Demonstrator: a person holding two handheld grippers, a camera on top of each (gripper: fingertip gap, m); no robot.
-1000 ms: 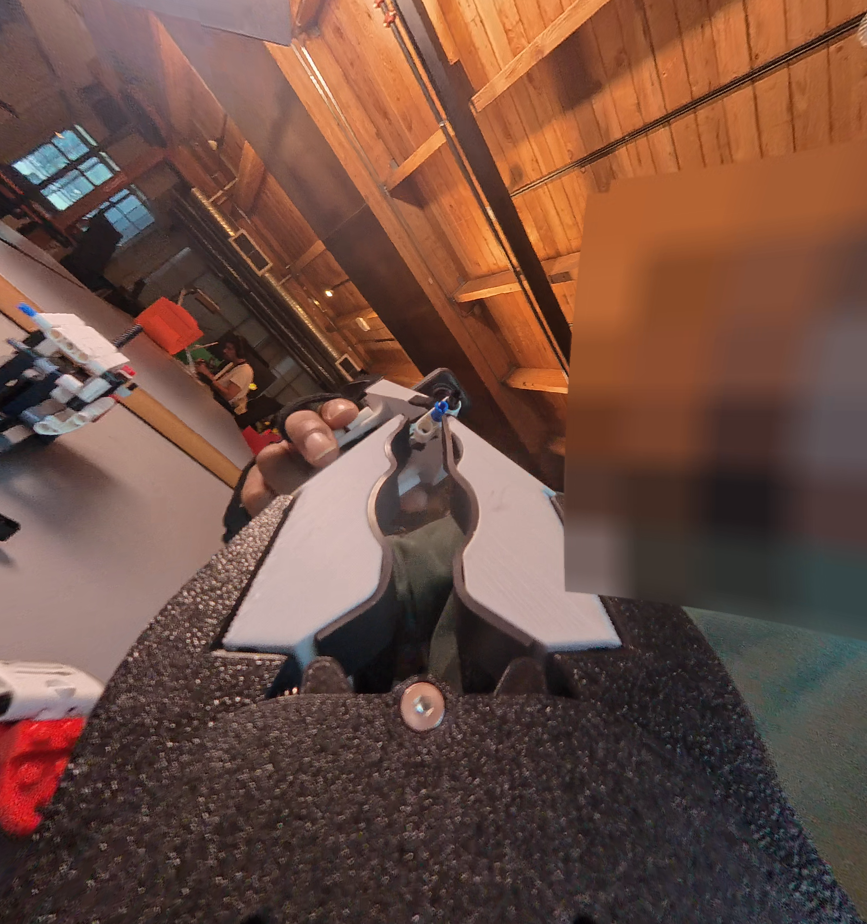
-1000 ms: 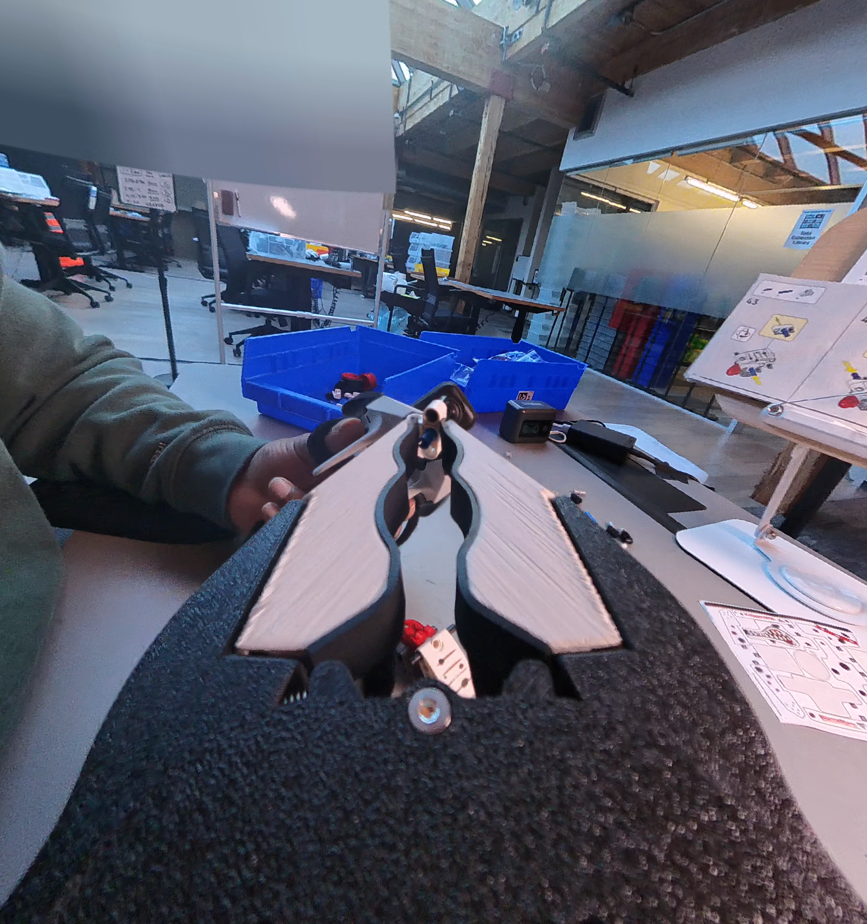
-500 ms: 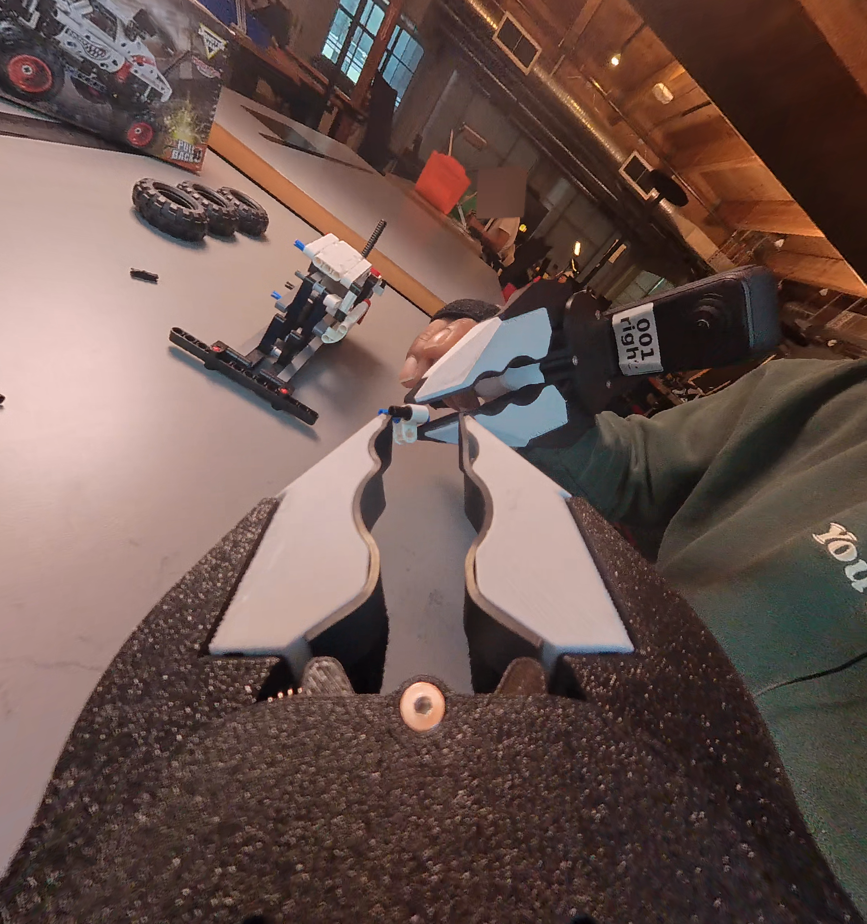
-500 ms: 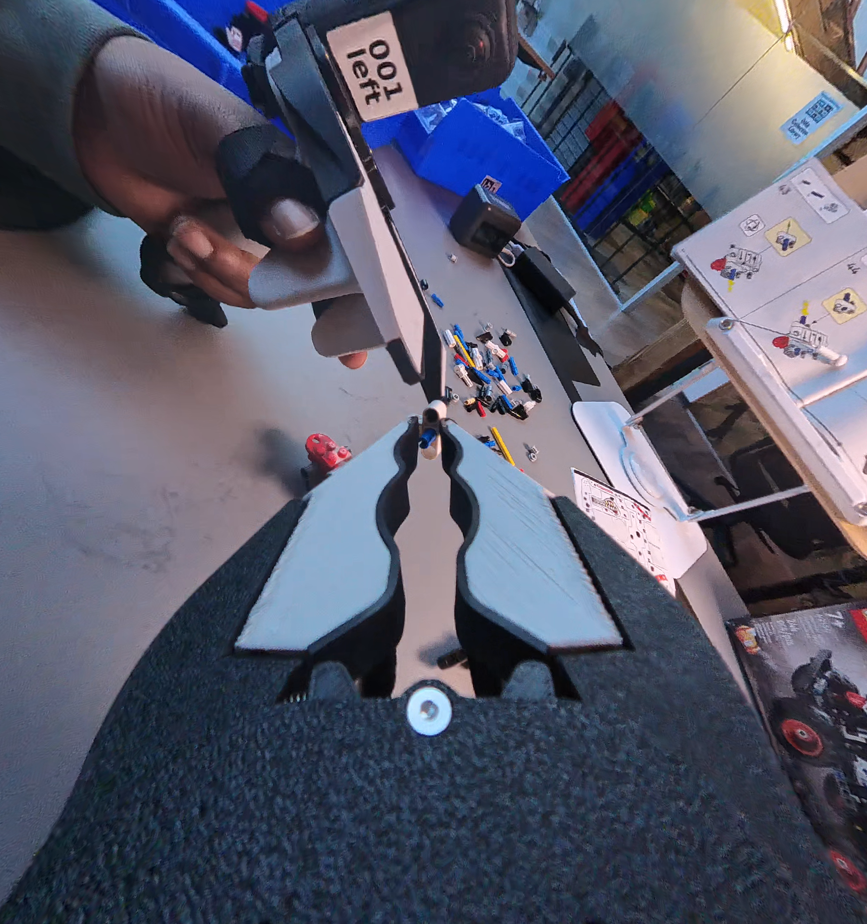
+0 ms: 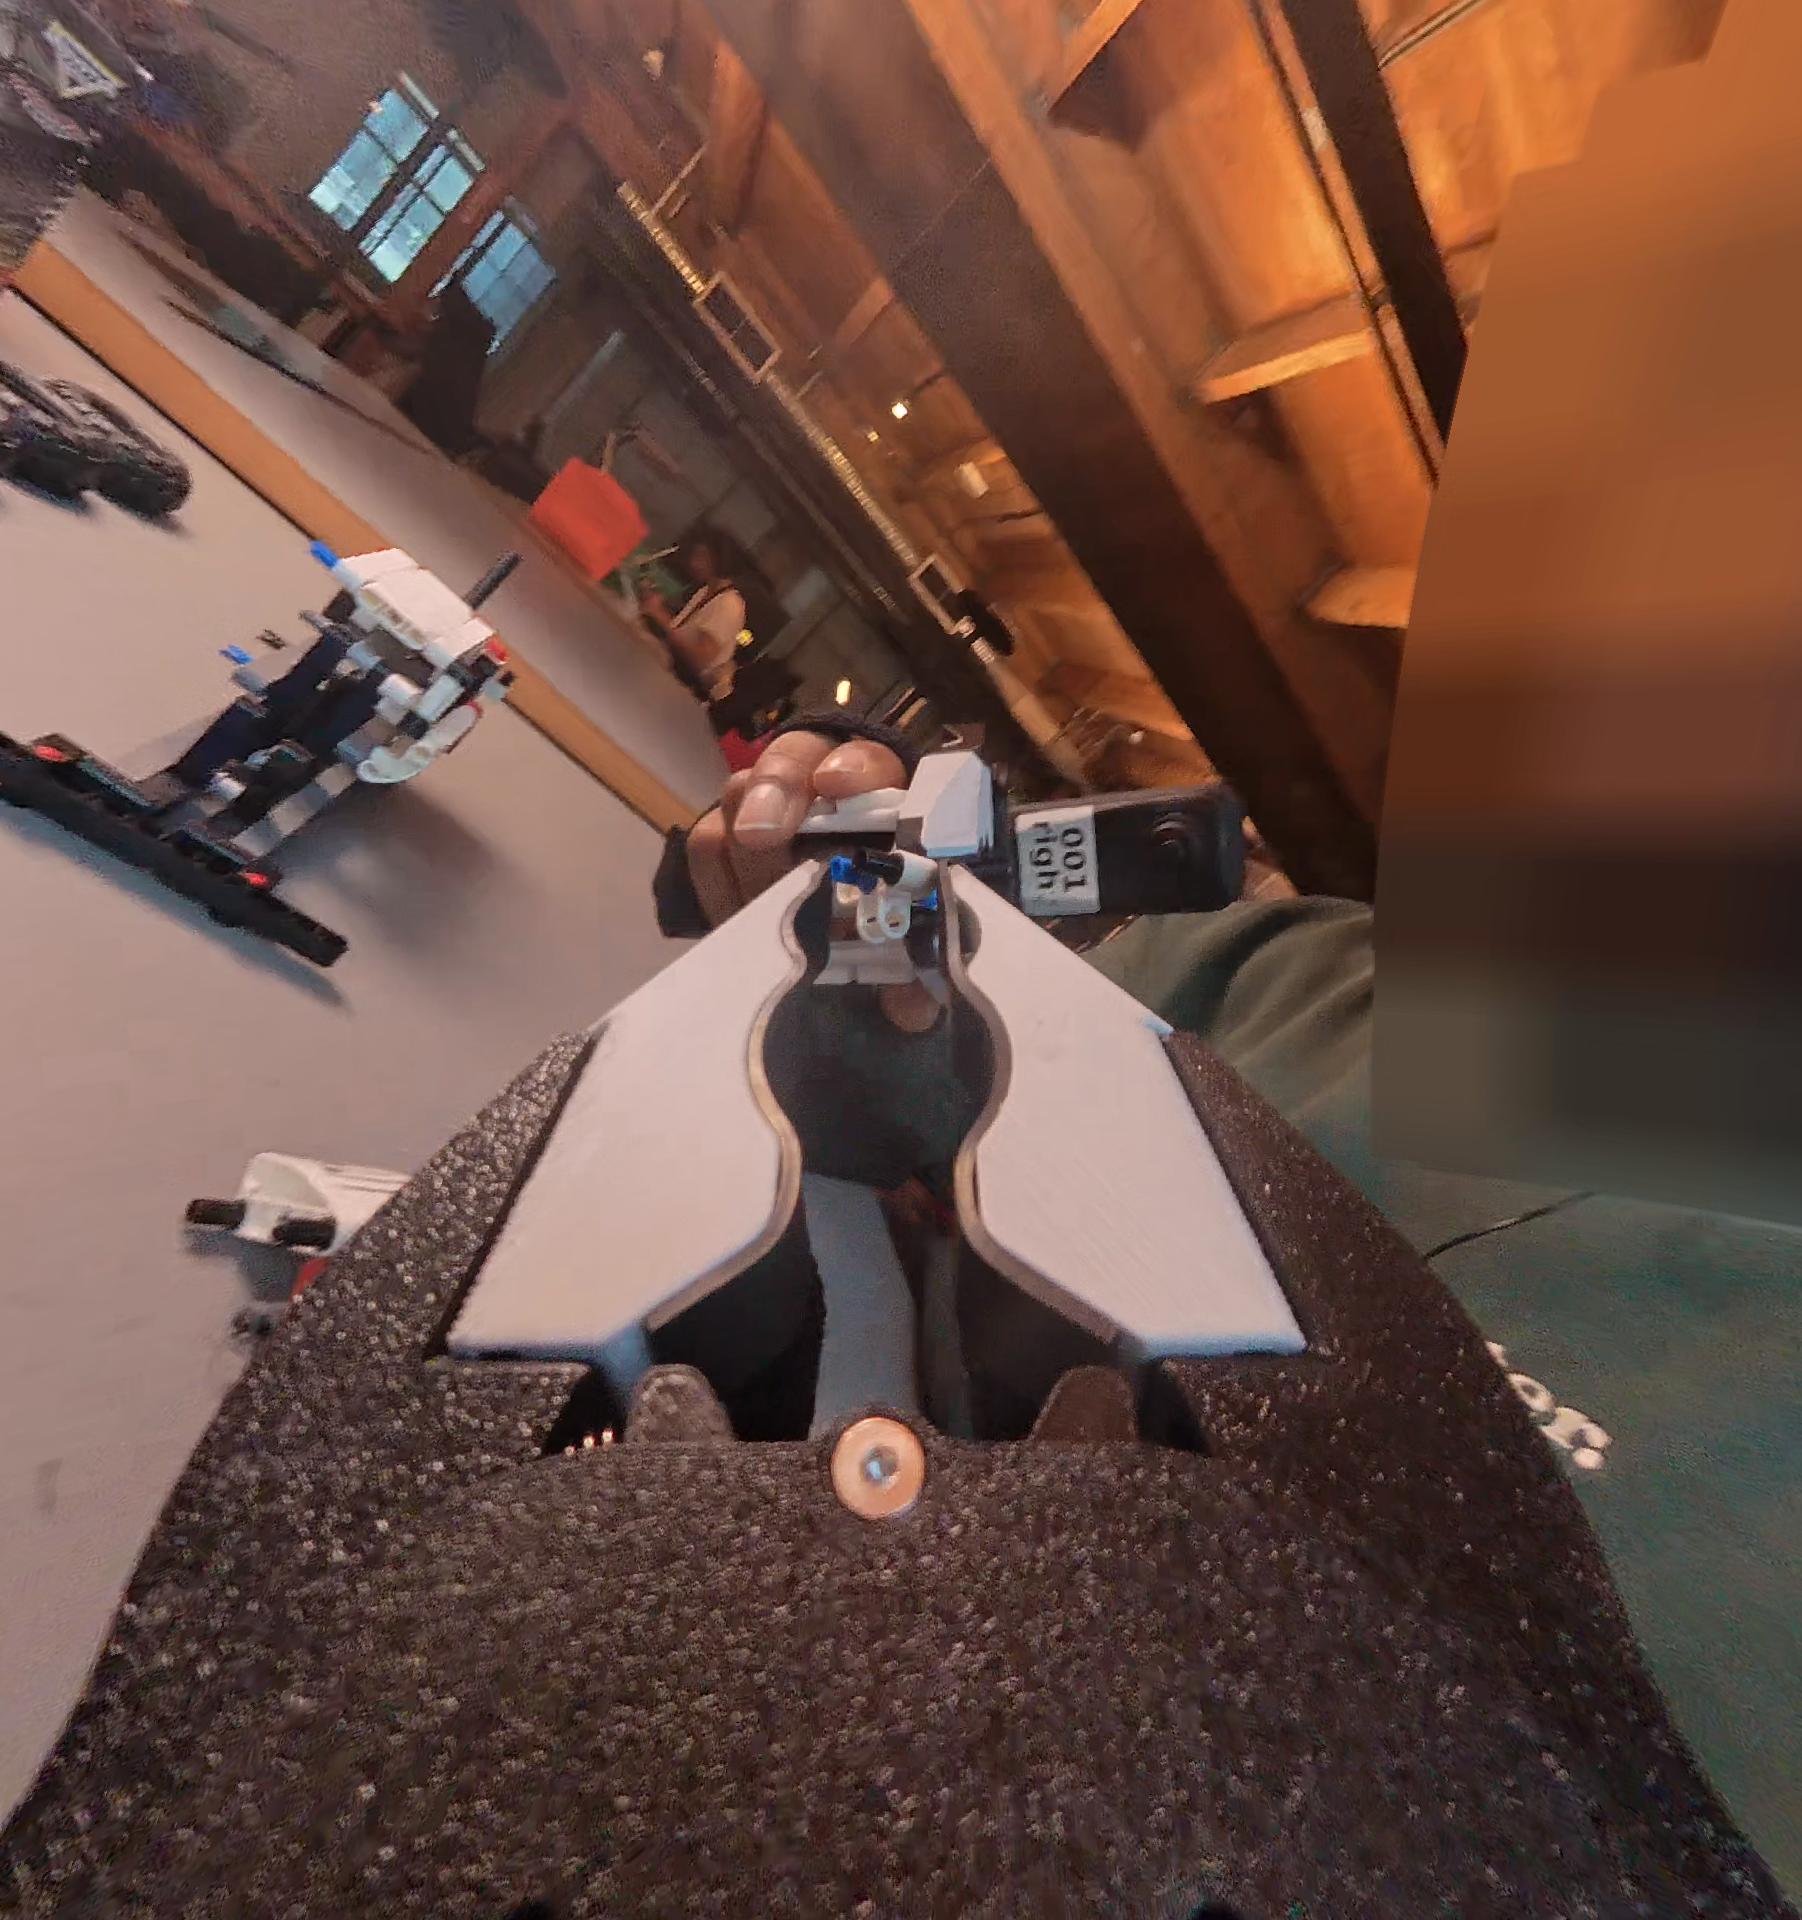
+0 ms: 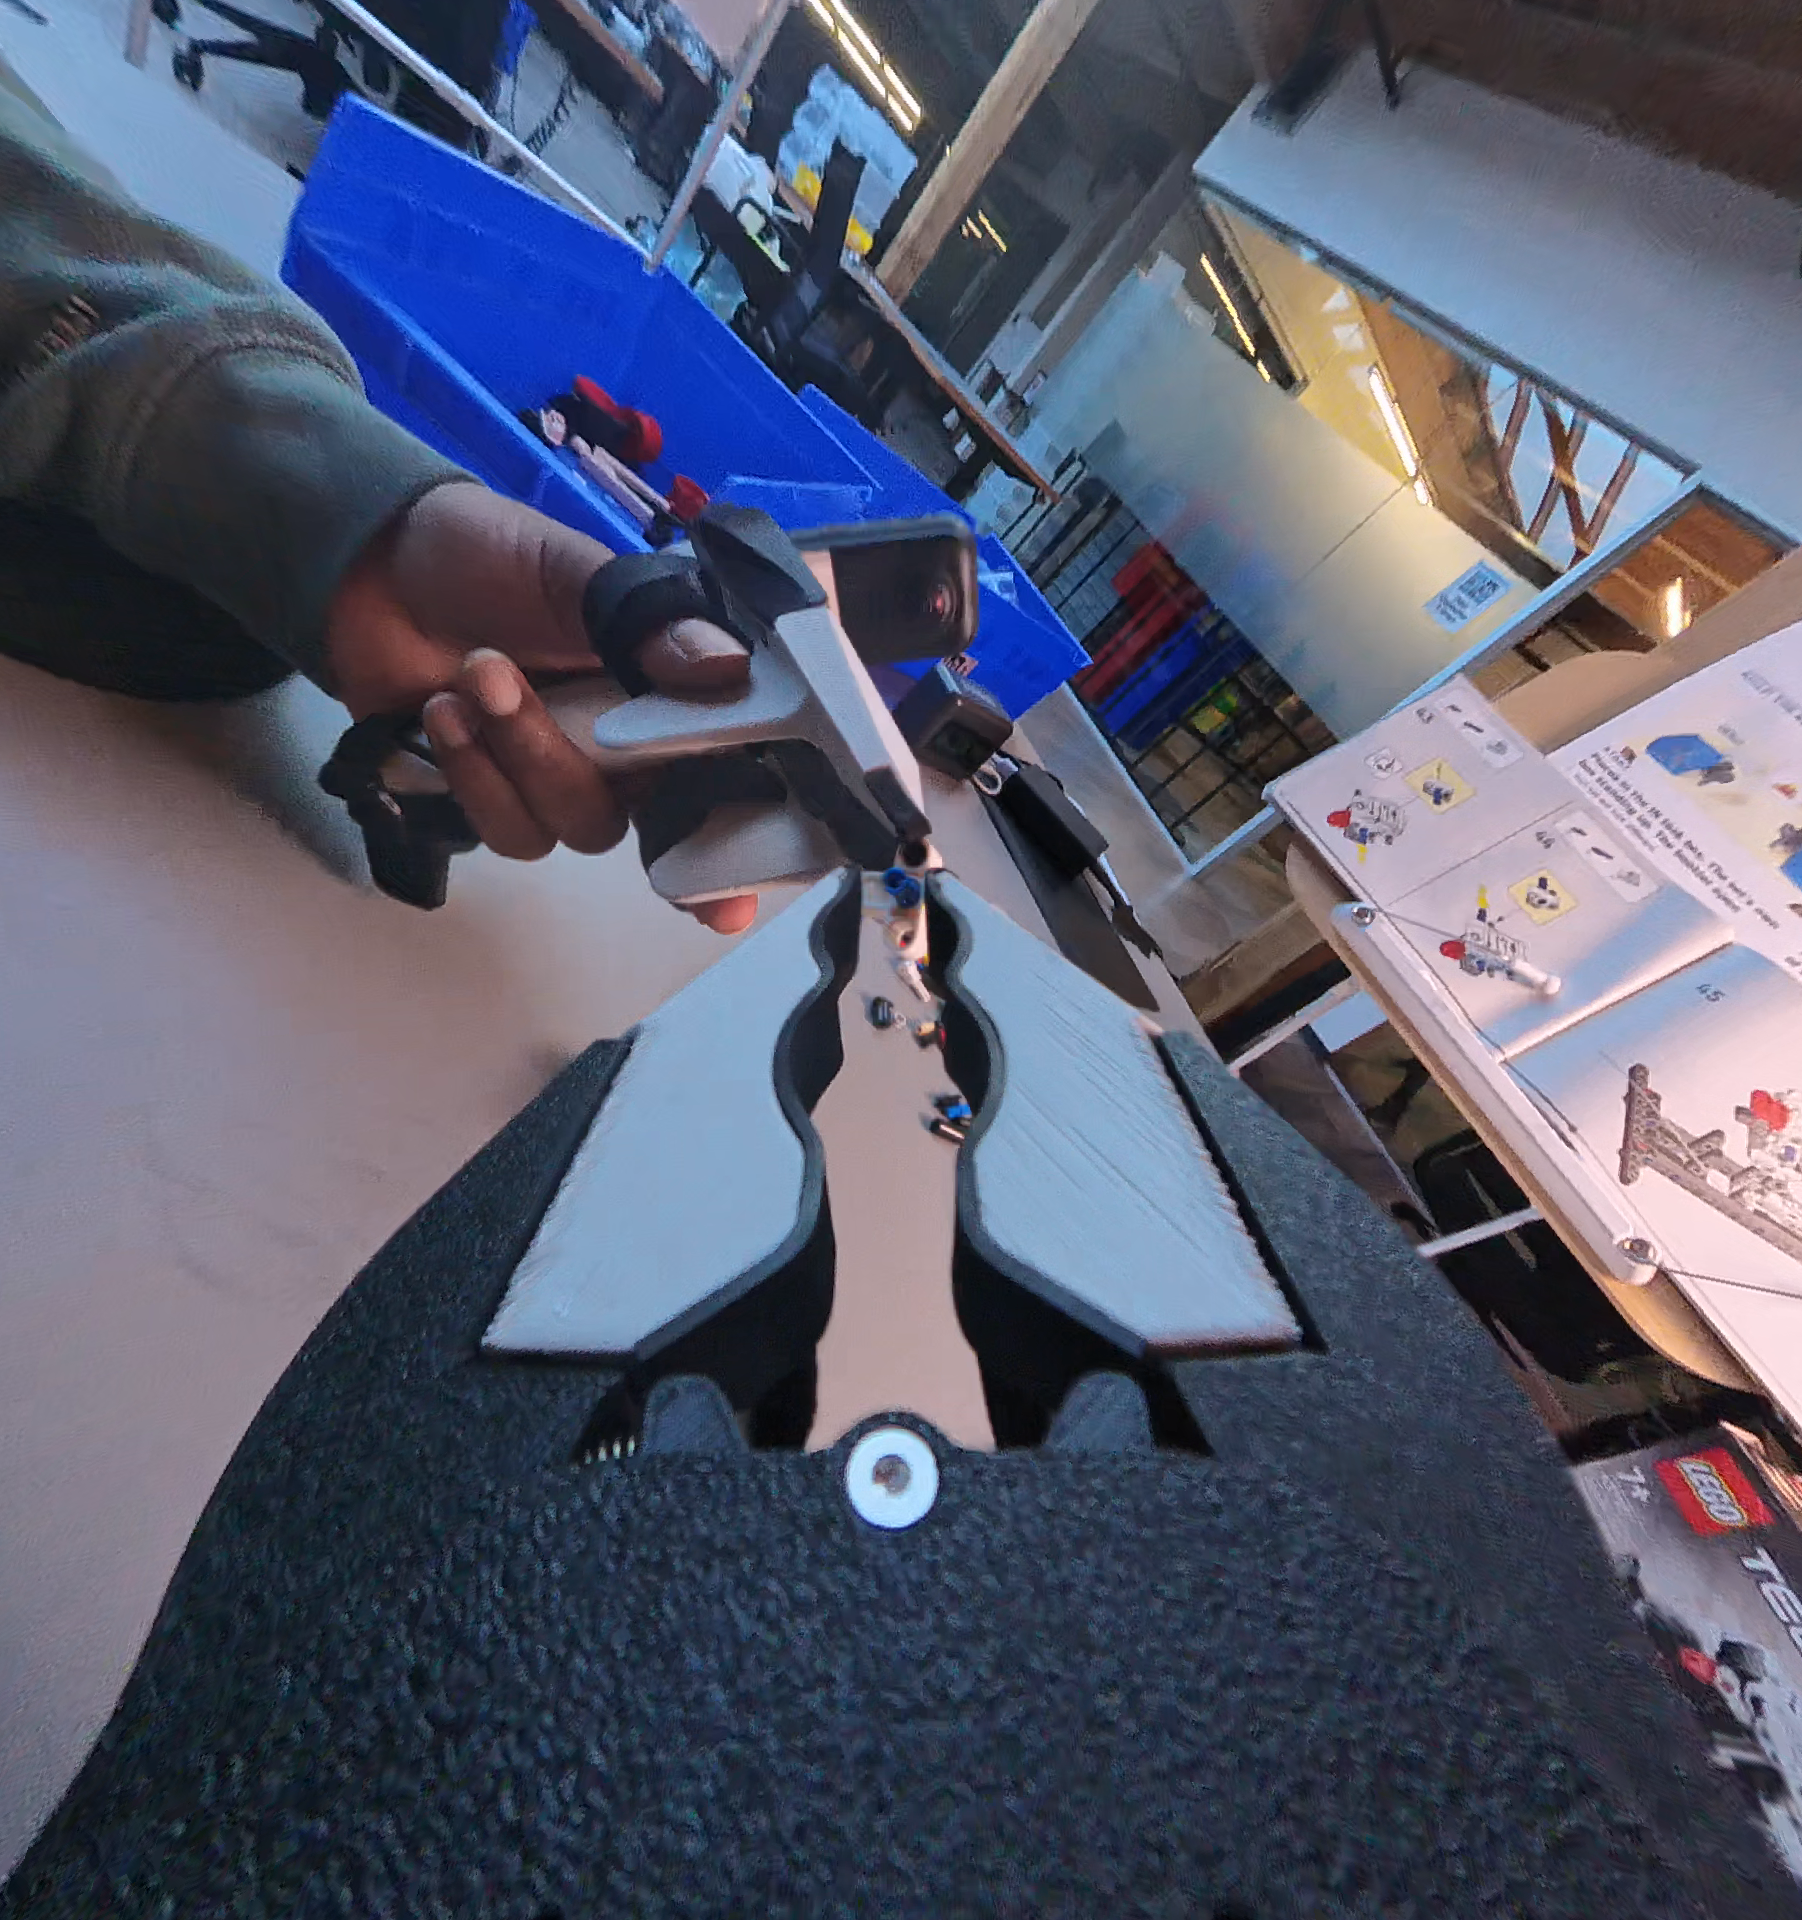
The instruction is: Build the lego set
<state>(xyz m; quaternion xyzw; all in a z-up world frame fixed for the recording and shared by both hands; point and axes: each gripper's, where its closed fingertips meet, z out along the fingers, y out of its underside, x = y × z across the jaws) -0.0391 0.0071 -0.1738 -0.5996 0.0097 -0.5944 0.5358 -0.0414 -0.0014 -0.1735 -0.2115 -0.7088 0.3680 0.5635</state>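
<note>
Your two tools meet tip to tip above the tabletop (image 6: 201,1039), so no room between them: the left hand-held gripper (image 6: 902,847) sits right at the nose of the right hand-held gripper (image 6: 892,894). Open tabletop lies to your left in the right wrist view. Blocking the far side there: blue bins (image 6: 523,312); to the right, the instruction stand (image 6: 1562,935). Loose small parts (image 6: 928,1081) litter the tabletop under the right tool. In the left wrist view, the partly built model (image 5: 284,727) and the tyres (image 5: 55,436) stand well off; a white piece (image 5: 294,1205) lies just beside the left tool.
</note>
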